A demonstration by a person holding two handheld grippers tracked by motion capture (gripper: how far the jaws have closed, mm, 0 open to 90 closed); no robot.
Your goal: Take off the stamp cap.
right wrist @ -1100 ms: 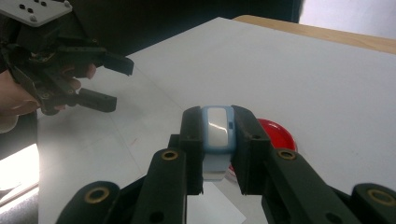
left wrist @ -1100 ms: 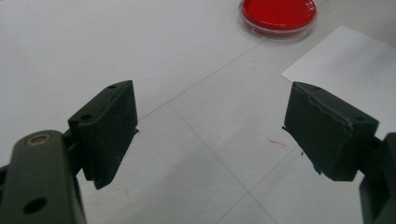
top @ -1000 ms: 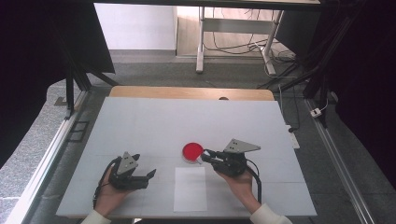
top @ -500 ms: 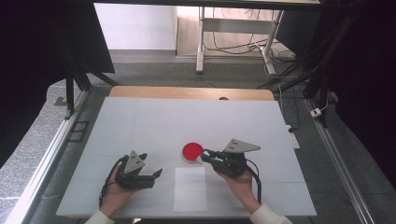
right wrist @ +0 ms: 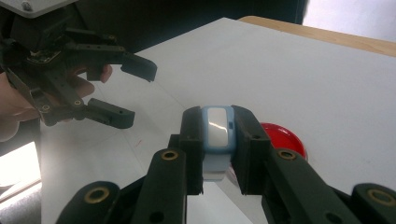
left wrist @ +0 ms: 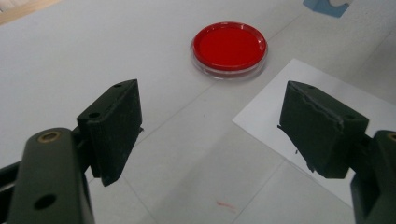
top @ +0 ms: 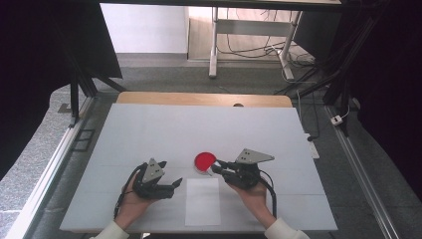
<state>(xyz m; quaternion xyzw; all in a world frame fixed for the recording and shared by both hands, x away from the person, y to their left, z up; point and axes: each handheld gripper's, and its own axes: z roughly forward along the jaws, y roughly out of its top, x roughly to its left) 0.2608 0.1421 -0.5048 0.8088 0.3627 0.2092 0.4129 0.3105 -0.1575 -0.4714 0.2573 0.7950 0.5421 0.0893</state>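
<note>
In the high view, the red dish (top: 204, 160) sits at the centre of the frame on the white table (top: 149, 129), just left of the right gripper (top: 219, 166), whose tip reaches its edge, and up and right of the left gripper (top: 175, 183). A white sheet (top: 203, 201) lies below the dish, between the two hands. The right gripper view shows what the high view cannot: its jaws are clamped on a small blue-and-white block (right wrist: 218, 130), with the dish just behind at centre right. The left gripper view shows its jaws spread wide with nothing between them, the dish beyond them at upper centre.
</note>
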